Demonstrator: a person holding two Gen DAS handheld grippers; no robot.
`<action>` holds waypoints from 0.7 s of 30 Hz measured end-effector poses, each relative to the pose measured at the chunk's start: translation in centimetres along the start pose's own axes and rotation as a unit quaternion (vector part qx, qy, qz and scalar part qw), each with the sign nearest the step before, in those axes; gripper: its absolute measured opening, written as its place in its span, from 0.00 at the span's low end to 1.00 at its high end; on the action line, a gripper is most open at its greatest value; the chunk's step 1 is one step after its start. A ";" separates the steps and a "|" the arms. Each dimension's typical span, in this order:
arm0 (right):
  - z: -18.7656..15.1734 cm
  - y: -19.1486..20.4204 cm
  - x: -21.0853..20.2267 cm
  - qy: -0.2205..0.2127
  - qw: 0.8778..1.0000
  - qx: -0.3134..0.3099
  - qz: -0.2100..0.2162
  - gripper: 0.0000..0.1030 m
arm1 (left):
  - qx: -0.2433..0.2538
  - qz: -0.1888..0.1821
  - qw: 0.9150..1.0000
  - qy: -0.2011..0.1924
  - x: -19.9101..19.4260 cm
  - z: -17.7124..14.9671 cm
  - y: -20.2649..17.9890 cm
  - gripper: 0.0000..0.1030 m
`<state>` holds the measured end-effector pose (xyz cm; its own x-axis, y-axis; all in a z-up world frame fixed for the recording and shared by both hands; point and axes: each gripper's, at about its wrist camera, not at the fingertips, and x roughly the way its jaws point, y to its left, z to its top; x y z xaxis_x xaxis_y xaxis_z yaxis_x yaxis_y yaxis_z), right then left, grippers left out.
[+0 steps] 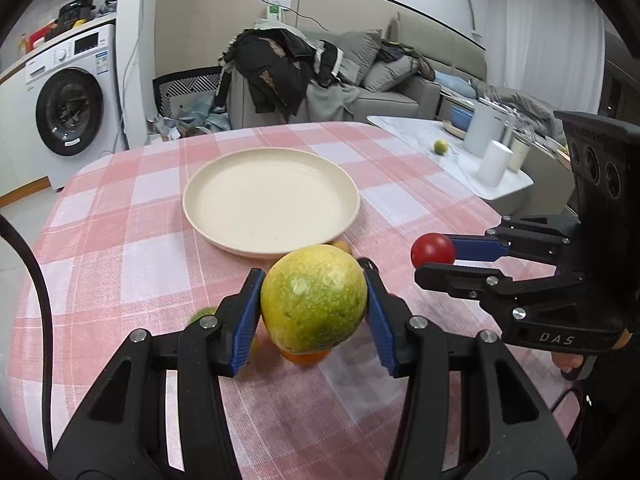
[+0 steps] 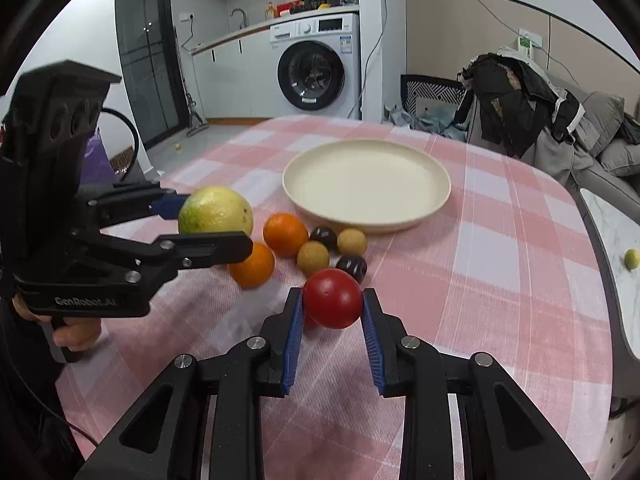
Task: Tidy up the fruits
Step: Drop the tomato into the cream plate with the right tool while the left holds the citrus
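The green-yellow fruit is sitting clamped between the blue pads of the left hand-held gripper, lifted clear of the counter and just short of the near rim of the plate. The red fruit is being pinched the same way by the right hand-held gripper, its pads pressing on both sides, and it too is hanging above the pink checked cloth.

Under and between the two hand-held grippers, the rest of the fruit is lying in a loose cluster in front of the plate: two oranges touching or nearly so, two tan round fruits beside them, and two dark ones mixed in among these. The plate is standing bare in the middle of the counter.

A hand is gripping the handle of the left hand-held gripper. Beyond the counter, a washing machine is standing against the far wall, and a sofa heaped with dark clothes is sitting off to the side. One small green fruit is lying on a white side table.
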<state>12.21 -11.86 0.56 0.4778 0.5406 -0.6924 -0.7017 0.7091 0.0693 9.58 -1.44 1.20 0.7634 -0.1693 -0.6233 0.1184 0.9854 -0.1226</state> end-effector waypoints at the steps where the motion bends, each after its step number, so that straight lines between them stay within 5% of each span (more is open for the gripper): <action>1: 0.4 -0.1 0.0 -0.004 1.000 0.004 0.001 0.29 | -0.001 0.004 1.000 -0.003 0.1 0.2 0.1 0.45; 21: 5.4 -3.0 5.3 -0.007 0.997 0.076 0.004 0.29 | -0.008 0.059 0.998 -0.003 5.6 3.5 2.3 0.45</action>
<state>19.75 -8.66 0.57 0.4803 0.5515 -0.6821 -0.6175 0.7649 0.1837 16.32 -0.02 0.15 0.7749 -0.0528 -0.6298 0.0175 0.9979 -0.0621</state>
